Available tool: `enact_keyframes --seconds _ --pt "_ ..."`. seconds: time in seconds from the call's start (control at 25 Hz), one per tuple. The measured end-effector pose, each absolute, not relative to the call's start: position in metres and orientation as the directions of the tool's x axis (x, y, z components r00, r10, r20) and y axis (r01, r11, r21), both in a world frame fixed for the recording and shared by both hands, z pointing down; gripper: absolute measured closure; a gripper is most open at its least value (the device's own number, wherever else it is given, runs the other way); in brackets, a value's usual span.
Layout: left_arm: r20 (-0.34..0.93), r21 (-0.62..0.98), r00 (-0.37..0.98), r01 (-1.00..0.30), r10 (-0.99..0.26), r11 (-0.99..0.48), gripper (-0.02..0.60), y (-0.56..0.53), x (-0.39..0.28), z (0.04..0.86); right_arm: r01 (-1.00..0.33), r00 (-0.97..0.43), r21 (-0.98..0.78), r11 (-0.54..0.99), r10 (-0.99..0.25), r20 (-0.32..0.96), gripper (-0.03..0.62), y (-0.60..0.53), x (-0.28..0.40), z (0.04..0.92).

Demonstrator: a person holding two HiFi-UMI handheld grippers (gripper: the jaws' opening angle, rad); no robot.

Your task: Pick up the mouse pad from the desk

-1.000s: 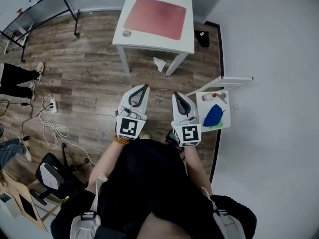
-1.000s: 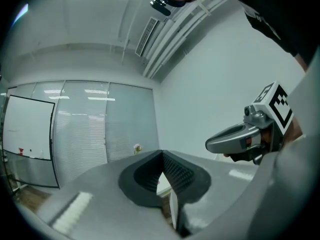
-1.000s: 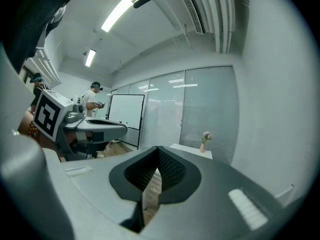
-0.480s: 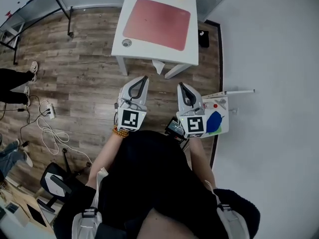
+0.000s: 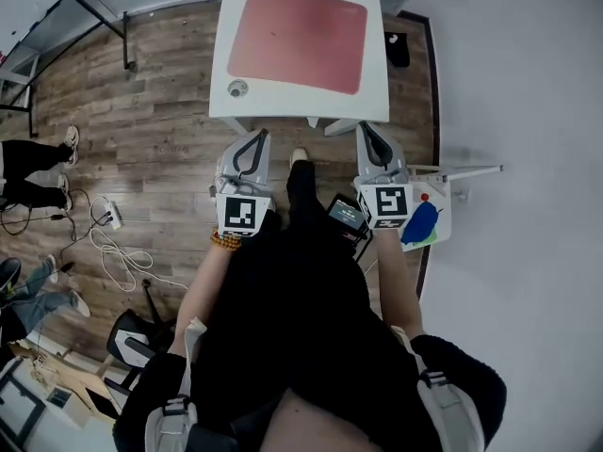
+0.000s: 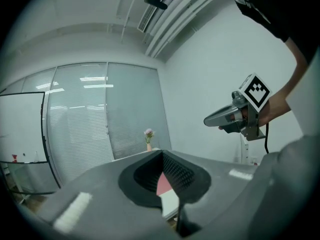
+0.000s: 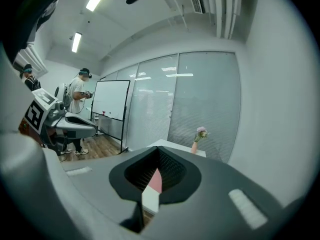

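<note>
A pink mouse pad (image 5: 297, 38) lies flat on a white desk (image 5: 219, 92) at the top of the head view. My left gripper (image 5: 258, 136) and right gripper (image 5: 364, 128) are held side by side just short of the desk's near edge, both pointing at it. Each is shut, with nothing between its jaws. In the left gripper view the shut left gripper (image 6: 161, 155) frames a strip of the mouse pad (image 6: 164, 184), and the right gripper (image 6: 225, 118) hangs to the right. In the right gripper view the right gripper (image 7: 159, 152) frames the mouse pad (image 7: 155, 180).
A small round object (image 5: 237, 88) sits on the desk's near left corner, a vase with a flower (image 7: 198, 143) at its far edge. A low white stand with a blue cloth (image 5: 421, 222) is at my right. Cables (image 5: 113, 243) and people's legs (image 5: 38, 158) lie left.
I have walked up to the desk with both grippers ahead of me. The desk and mouse pad have come closer, and the fingertips now reach its near edge. Both jaws stayed shut.
</note>
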State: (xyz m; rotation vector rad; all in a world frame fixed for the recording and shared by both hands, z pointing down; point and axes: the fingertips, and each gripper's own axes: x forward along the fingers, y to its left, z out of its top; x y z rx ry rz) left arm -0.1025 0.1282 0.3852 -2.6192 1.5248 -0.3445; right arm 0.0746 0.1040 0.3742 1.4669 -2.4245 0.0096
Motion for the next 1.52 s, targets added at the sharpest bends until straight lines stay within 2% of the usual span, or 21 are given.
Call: enact_keyframes --seconds 0.2,0.36,0.6,0.76,0.96,1.32,1.52 --pt "0.242 -0.236 0.473 -0.818 -0.847 -0.524 0.581 0.069 -0.09 0.412 -0.863 -0.427 0.146 0.484 -0.853 0.301 0.571 0.033 0.099 0.403" --pt "0.231 -0.26 0.402 -0.852 -0.886 -0.454 0.581 0.009 -0.079 0.403 -0.815 -0.499 0.141 0.563 -0.804 0.325 0.571 -0.025 0.111 0.425" --pt "0.283 -0.33 0.406 -0.81 -0.869 -0.485 0.575 -0.032 -0.055 0.407 -0.637 -0.583 0.295 0.712 -0.695 0.421 0.553 -0.072 0.11 0.457" --pt "0.345 -0.35 0.404 -0.782 -0.847 -0.516 0.566 -0.049 -0.063 0.432 -0.562 -0.621 0.282 0.778 -0.621 0.478 0.541 -0.094 0.096 0.484" --pt "0.447 -0.293 0.423 -0.763 -0.788 -0.576 0.529 -0.069 -0.06 0.471 -0.439 -0.652 0.264 0.859 -0.507 0.563 0.511 -0.1 0.084 0.523" --pt "0.643 -0.325 0.51 -0.495 -0.572 -0.806 0.482 -0.082 -0.051 0.569 -0.303 -0.6 0.214 0.929 -0.361 0.714 0.438 -0.1 0.063 0.583" --pt "0.751 -0.251 0.512 -0.365 -0.418 -0.897 0.433 -0.077 -0.048 0.62 -0.226 -0.558 0.166 0.96 -0.267 0.786 0.398 -0.093 0.05 0.621"
